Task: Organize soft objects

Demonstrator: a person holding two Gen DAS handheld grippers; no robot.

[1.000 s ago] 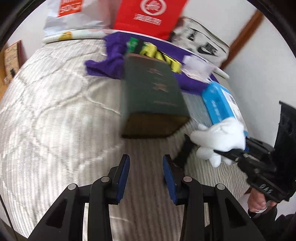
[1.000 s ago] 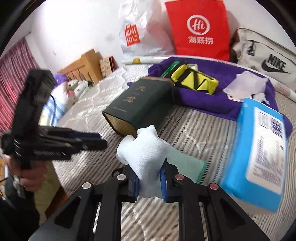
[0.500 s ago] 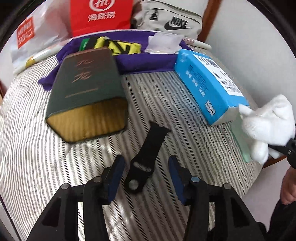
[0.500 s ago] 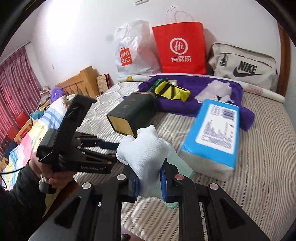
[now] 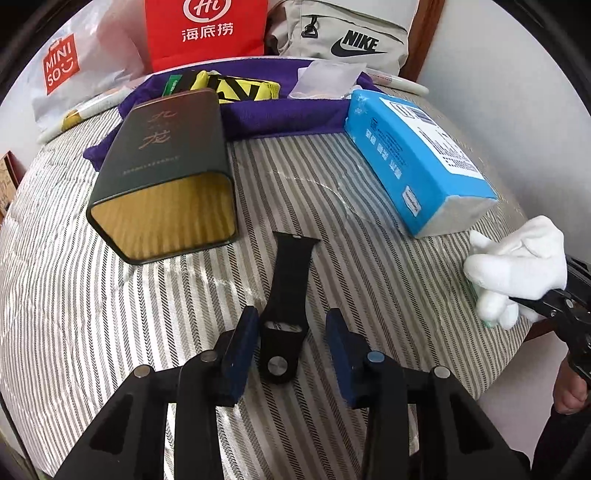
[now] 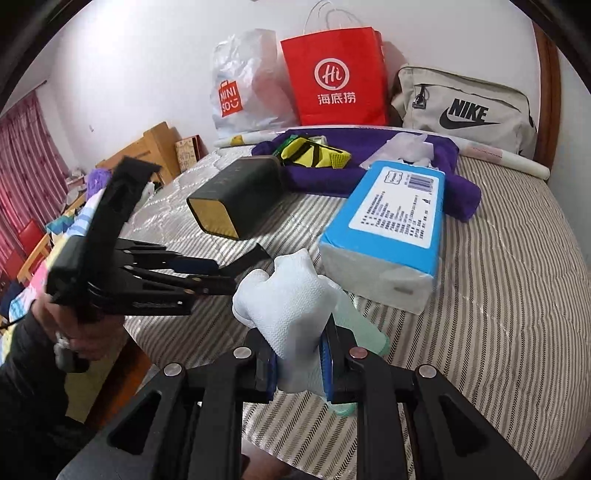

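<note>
A black watch strap (image 5: 286,295) lies flat on the striped bed cover (image 5: 110,332). My left gripper (image 5: 291,354) is open, its blue pads on either side of the strap's near end, not closed on it. My right gripper (image 6: 297,360) is shut on a white glove (image 6: 291,306) with a green cuff and holds it above the bed's near edge; the glove also shows in the left wrist view (image 5: 517,266). The left gripper shows at the left of the right wrist view (image 6: 207,277).
A dark green tin box (image 5: 166,173) lies on its side. A blue tissue pack (image 5: 417,158) lies to the right. A purple towel (image 5: 288,110) holds a yellow pouch (image 5: 240,88) and clear bag. A red paper bag (image 5: 207,33), Miniso bag and Nike bag (image 5: 340,33) stand behind.
My left gripper has swung right and come down until its open pads stand on either side of the strap's near end. My right gripper has kept hold of the glove and pulled back slightly.
</note>
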